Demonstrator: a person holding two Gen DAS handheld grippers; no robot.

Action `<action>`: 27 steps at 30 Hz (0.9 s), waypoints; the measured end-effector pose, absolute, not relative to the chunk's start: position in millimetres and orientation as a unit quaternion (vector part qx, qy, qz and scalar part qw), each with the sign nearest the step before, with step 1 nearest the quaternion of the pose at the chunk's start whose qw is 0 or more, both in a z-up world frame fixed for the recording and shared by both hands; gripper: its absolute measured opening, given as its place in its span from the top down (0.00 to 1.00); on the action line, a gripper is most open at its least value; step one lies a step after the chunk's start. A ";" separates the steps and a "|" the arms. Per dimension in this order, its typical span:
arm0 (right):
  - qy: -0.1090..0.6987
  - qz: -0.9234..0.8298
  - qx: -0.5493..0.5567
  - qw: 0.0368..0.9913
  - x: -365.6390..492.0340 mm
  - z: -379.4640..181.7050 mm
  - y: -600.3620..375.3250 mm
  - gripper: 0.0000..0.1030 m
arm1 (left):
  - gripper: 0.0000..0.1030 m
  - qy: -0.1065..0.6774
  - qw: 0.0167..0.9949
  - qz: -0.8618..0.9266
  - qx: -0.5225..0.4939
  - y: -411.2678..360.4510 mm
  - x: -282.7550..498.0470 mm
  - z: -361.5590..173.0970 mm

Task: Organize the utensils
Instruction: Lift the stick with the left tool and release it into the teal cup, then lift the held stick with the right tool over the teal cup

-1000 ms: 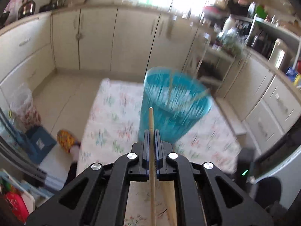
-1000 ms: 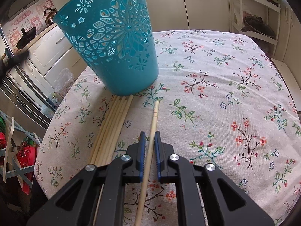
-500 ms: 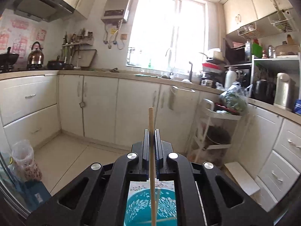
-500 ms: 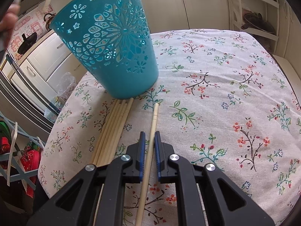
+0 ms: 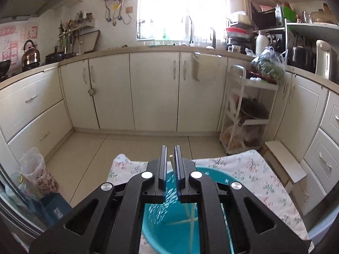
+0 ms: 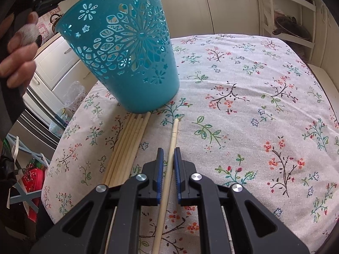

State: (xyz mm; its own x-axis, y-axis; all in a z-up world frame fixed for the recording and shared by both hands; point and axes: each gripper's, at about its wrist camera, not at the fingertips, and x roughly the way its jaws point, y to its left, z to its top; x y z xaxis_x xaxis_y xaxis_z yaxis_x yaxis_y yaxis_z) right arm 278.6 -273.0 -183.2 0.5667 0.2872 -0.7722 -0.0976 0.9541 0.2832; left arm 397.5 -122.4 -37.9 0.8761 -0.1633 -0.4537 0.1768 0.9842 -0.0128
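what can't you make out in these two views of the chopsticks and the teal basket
- Left wrist: the teal basket's floor and the count of chopsticks inside, blocked by the left tongs.
- Right wrist: the basket's rim, cut off by the top edge.
- Right wrist: the near ends of the loose chopstick bundle, behind the right tongs.

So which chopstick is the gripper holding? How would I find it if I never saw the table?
Find the floral tablecloth and the teal cut-out basket standing on it. Just in front of the basket's base lies a bundle of pale chopsticks, packed side by side. The one you want is the single chopstick lying apart to their right, running between the right gripper's blue pads.
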 end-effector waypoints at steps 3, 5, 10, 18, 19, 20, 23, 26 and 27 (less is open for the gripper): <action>0.452 0.109 0.103 0.879 278.0 -183.4 -272.7 0.90 | 0.60 0.226 0.972 -0.068 -0.002 -99.2 379.0 -33.6; 0.452 0.109 0.101 0.879 277.7 -183.2 -271.9 0.90 | 0.48 0.213 0.976 -0.048 -0.018 -78.6 359.9 -30.4; 0.452 0.108 0.094 0.881 275.3 -182.6 -267.6 0.86 | 0.35 0.230 0.971 -0.009 -0.062 -33.3 316.3 -56.0; 0.450 0.107 0.084 0.883 272.0 -181.7 -264.6 0.83 | 0.21 0.394 0.918 -0.021 -0.029 -42.7 309.0 -173.1; 0.449 0.103 0.081 0.884 271.4 -182.1 -264.5 0.87 | 0.21 0.418 0.908 -0.024 -0.024 -45.5 312.3 -186.5; 0.447 0.098 0.075 0.886 271.1 -182.3 -263.7 0.88 | 0.20 0.427 0.903 -0.025 -0.024 -47.0 313.5 -193.5; 0.446 0.089 0.067 0.888 271.8 -182.5 -262.7 0.93 | 0.16 0.440 0.898 -0.029 -0.011 -54.0 313.8 -202.5; 0.445 0.088 0.068 0.889 272.1 -182.5 -263.2 0.94 | 0.11 0.453 0.891 -0.043 -0.005 -57.4 314.0 -207.8; 0.446 0.089 0.073 0.888 271.6 -182.6 -264.7 0.94 | 0.10 0.452 0.891 -0.043 0.000 -59.0 313.7 -207.5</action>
State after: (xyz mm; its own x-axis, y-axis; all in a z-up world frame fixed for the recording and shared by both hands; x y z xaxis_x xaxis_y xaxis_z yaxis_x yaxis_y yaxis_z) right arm 271.6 -264.7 -182.6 0.5871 0.2219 -0.7785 -0.0925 0.9738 0.2078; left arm 313.7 -59.0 -207.5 0.5879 -0.0768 -0.8052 0.0775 0.9962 -0.0384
